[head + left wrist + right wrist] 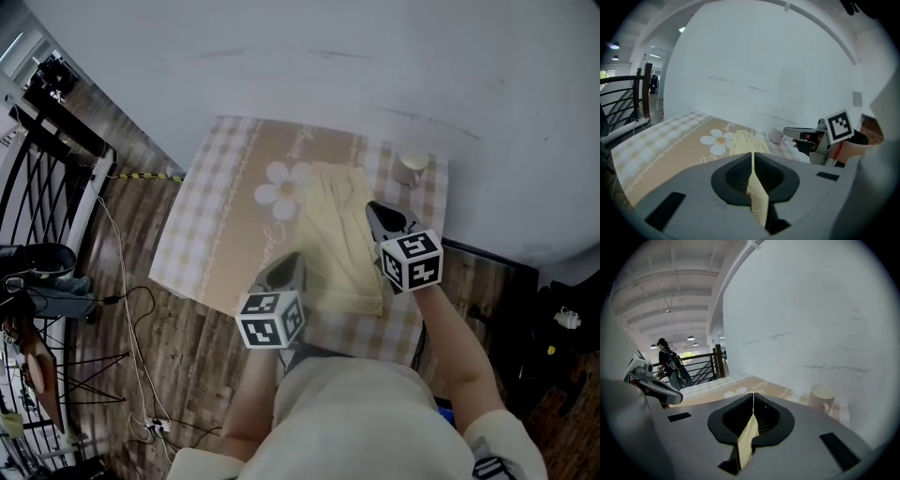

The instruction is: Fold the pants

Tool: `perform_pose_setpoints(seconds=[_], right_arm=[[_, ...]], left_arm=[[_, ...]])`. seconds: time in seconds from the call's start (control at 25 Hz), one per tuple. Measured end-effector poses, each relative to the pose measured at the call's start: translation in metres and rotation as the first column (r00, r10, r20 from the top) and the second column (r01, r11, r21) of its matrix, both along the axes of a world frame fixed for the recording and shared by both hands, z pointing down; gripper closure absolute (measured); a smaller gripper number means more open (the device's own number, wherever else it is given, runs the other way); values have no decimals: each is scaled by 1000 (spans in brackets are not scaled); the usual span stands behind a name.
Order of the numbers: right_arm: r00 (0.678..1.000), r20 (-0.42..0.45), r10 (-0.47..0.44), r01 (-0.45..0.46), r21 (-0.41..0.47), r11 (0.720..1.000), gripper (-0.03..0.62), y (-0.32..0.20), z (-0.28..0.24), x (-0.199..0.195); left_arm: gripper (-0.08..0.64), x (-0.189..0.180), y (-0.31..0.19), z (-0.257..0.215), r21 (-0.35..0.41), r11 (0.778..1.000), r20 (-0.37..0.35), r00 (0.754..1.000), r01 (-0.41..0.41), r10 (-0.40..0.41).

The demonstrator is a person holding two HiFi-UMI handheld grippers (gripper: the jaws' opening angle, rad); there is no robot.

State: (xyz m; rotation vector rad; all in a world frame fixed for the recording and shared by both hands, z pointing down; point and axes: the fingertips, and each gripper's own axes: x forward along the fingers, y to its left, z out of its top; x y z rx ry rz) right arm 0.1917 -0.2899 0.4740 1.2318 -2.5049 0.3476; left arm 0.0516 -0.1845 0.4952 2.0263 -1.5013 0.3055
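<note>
Loft-style recording space: exposed ceiling beams [670, 289], black railing [37, 192], loose cables [120, 272] across wood floor [197, 347].

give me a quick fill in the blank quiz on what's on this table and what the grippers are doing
1. The left gripper and the right gripper are each shut on fabric of the ____.
2. The checked tablecloth has a white ____ printed on it.
3. In the head view, a pale ____ stands near the tablecloth's far right corner.

Missing words: pants; flower; mug
</note>
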Motion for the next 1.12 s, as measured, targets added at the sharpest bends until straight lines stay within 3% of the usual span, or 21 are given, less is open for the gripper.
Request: perform_pose_setpoints(seconds=[0.24,0.44,0.84,1.12], right_arm=[[999,-22,31,-34,-141,989,588,-61,46,-13],[997,-75,33,-49,-222,974,530,-96,87,-21],[987,-160,-7,-51,-356,933,499,-117,137,-42],[960,-278,-40,-57,-331,942,486,-112,147,-52]], left_arm=[[541,-26,-33,5,-13,1000,10,1000,17,-17],[541,-43,-59,14,-24,1000,28,999,19,-18],[541,-52,-98,27,-39,999,40,999,-22,24],[542,-56,-107,37,-56,998,31,999,-27,28]])
